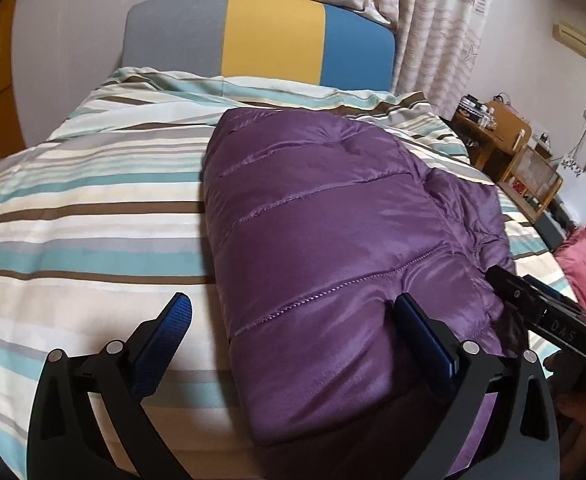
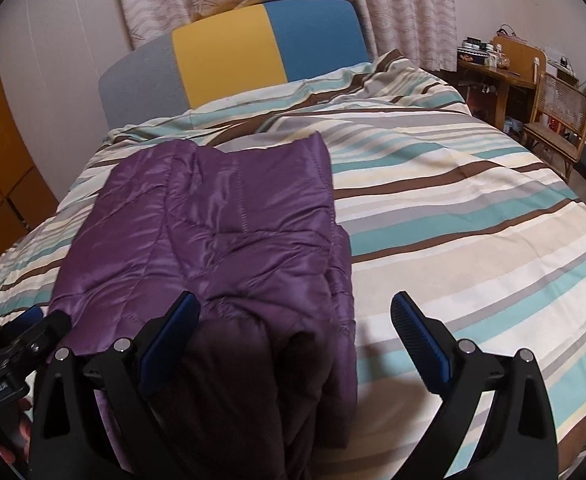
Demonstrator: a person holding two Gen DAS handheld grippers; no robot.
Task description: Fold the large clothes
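Observation:
A purple quilted puffer jacket (image 1: 333,216) lies folded lengthwise on the striped bed; it also shows in the right wrist view (image 2: 229,232). My left gripper (image 1: 293,320) is open, its jaws straddling the jacket's near left edge, right pad pressed against the fabric. My right gripper (image 2: 293,328) is open, straddling the jacket's near right edge, empty. The right gripper shows at the right in the left wrist view (image 1: 541,308); the left gripper shows at the lower left in the right wrist view (image 2: 25,332).
The striped duvet (image 1: 93,208) covers the bed, with a grey, yellow and blue headboard (image 1: 269,36) and curtains behind. A wooden desk (image 2: 497,72) and wicker chair (image 2: 557,116) stand to the right. A red cushion (image 1: 585,260) lies at the right edge.

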